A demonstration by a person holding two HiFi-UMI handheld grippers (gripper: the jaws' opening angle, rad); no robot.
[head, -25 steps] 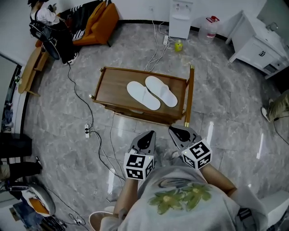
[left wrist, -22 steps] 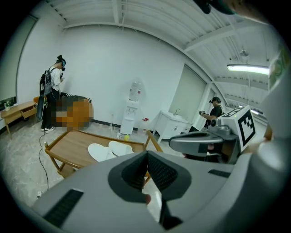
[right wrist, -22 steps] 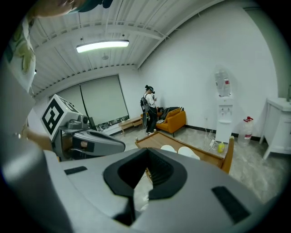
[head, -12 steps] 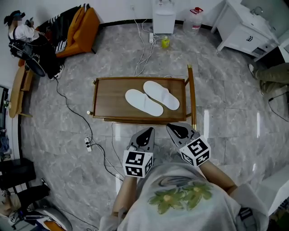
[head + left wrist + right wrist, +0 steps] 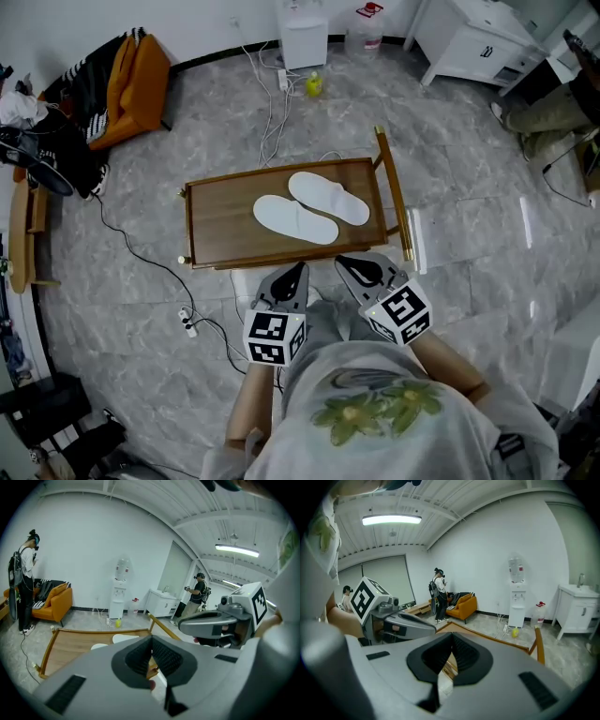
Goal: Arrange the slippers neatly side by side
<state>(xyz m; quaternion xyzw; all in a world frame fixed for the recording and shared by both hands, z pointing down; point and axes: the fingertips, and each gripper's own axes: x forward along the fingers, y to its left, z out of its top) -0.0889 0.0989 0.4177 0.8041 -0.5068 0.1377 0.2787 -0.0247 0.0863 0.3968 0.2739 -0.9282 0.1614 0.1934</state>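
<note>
Head view, looking down: two white slippers lie touching on a wooden table, both slanted from 10 to 4 o'clock, one set further toward 1 o'clock. The left gripper and right gripper hover at the table's 6 o'clock edge, jaws closed and empty. The likely risk is that closed jaws shove a thin, light slipper rather than pinch it. That could skew the pair or slide one off the table.

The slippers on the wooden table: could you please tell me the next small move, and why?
Probably open the right gripper and reach forward for the farther slipper. That gripper and the left gripper are shut, empty, short of the table, and that slipper lies staggered against the nearer slipper.
</note>
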